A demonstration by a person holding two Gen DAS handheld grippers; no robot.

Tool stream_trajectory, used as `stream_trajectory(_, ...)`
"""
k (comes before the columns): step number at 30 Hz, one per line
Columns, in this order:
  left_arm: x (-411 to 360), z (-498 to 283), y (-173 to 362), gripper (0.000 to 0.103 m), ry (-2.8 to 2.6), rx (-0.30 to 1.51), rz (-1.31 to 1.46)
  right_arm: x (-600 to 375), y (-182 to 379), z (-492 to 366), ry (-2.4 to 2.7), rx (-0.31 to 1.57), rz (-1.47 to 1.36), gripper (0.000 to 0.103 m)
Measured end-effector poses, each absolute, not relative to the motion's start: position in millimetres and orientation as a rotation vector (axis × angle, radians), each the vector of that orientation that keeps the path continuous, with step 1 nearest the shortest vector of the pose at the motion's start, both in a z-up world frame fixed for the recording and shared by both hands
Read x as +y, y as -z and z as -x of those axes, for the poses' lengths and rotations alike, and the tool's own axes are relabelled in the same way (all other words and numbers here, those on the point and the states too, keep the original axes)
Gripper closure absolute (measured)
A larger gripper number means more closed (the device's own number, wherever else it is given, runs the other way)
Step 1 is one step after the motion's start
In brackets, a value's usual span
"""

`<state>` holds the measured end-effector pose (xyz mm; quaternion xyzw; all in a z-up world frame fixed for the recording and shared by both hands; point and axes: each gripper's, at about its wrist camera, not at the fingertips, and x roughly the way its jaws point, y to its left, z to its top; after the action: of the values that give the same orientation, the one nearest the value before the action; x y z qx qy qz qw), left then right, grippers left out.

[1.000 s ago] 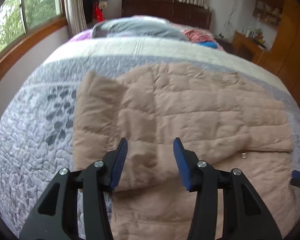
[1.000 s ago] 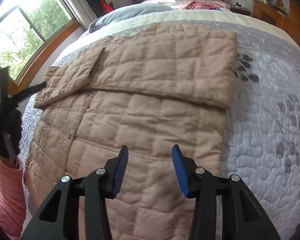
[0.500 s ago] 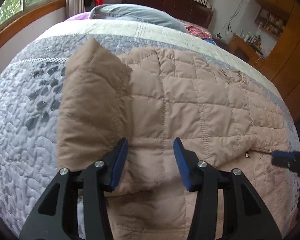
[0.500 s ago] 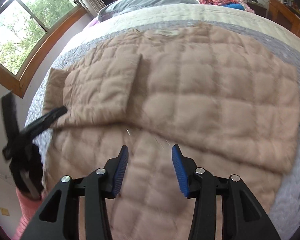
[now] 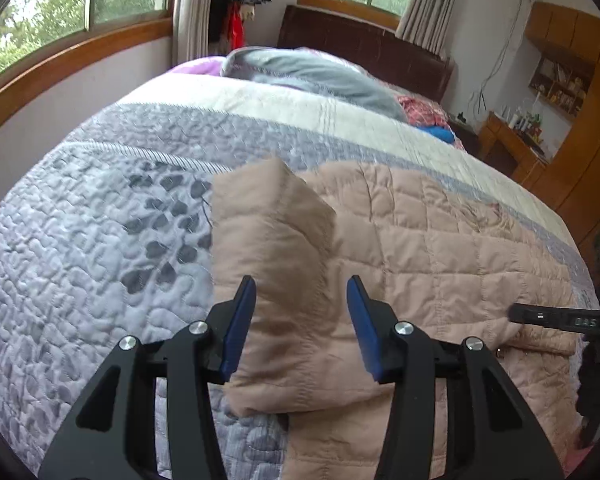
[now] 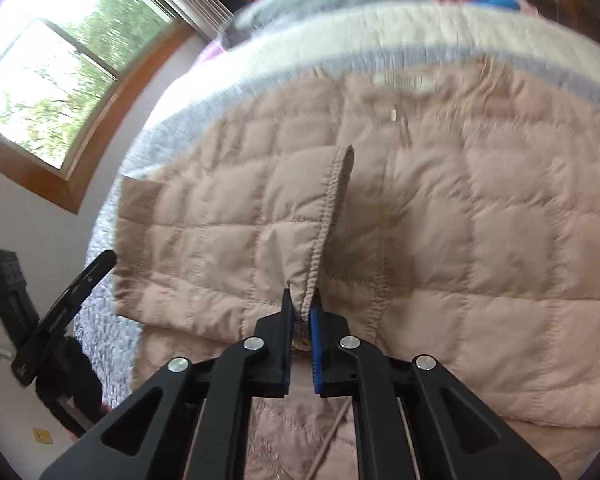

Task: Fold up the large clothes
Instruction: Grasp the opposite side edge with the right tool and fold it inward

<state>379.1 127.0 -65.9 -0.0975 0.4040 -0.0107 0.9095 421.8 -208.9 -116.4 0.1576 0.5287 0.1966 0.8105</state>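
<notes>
Two hand-held grippers share the beige quilted puffer jacket (image 5: 440, 264) spread on the grey patterned bed quilt (image 5: 100, 248). Pressed together, the right hand-held gripper (image 6: 301, 312) pinches the stitched sleeve cuff (image 6: 332, 200), the sleeve's long axis running left toward the jacket's near-left corner. Spread and holding nothing, the left hand-held gripper (image 5: 302, 320) hovers there over the folded-in sleeve (image 5: 276, 264), nearer that end.

Your left camera looks low along the bed (image 5: 100, 240) toward the headboard (image 5: 364, 52); your right sits closer above the shared jacket (image 6: 480, 240).
</notes>
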Motion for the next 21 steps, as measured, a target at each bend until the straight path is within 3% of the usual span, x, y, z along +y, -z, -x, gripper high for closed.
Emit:
stream_trajectory(9, 104, -374, 63, 0.056, 0.074, 0.818, 0.152, -287, 60, -381, -0.253, 0.957, -0.288, 0.097)
stream_trajectory(21, 63, -408, 113, 0.056, 0.074, 0.965, 0.014, -356, 123, -392, -0.075, 1.051, -0.355, 0.097)
